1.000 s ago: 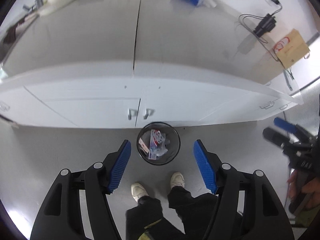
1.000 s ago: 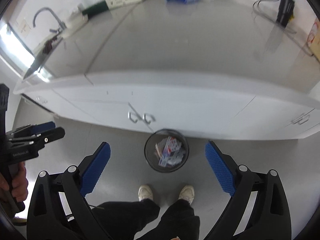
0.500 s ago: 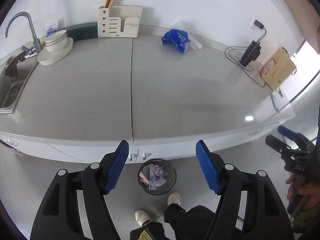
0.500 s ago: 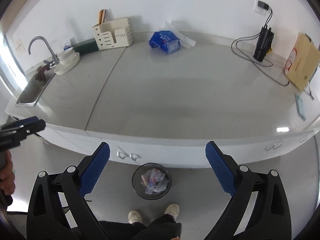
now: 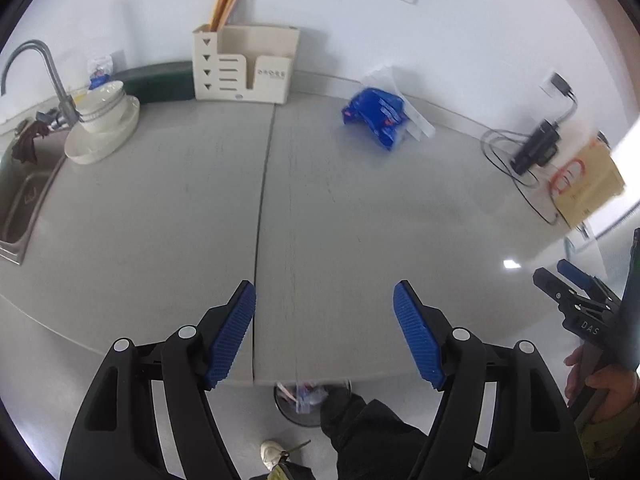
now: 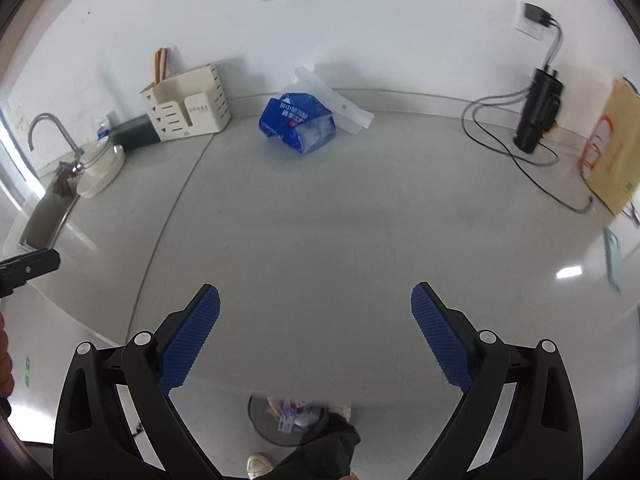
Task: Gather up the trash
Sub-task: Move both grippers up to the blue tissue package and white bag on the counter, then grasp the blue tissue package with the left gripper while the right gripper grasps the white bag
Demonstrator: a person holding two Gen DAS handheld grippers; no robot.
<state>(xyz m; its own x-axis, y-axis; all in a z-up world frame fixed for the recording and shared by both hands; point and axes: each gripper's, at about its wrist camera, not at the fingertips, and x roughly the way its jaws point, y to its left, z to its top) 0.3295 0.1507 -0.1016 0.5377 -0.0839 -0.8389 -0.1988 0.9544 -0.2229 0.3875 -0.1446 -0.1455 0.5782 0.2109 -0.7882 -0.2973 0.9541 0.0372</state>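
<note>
A crumpled blue plastic bag [image 5: 376, 118] [image 6: 298, 124] lies at the back of the grey counter [image 5: 340, 220] near the wall, on a clear white wrapper [image 6: 346, 110]. On the floor below the counter's front edge, a round black bin [image 5: 298, 400] [image 6: 280, 416] holds wrappers and is partly hidden by the counter and a leg. My left gripper [image 5: 324, 292] is open and empty above the front of the counter. My right gripper [image 6: 315, 292] is also open and empty, and shows at the right edge of the left wrist view [image 5: 560, 276].
A sink [image 5: 24, 196] with a tap and stacked white bowls [image 5: 104, 120] are at the left. A cream organizer [image 5: 248, 64] stands at the wall. A black charger with cables [image 6: 538, 112] and a brown paper bag [image 6: 612, 148] are at the right. The person's leg [image 5: 360, 432] stands by the bin.
Both grippers rose from over the bin on the floor to above the counter. The bin slid to the bottom of both views, and the wall and blue bag came nearer.
</note>
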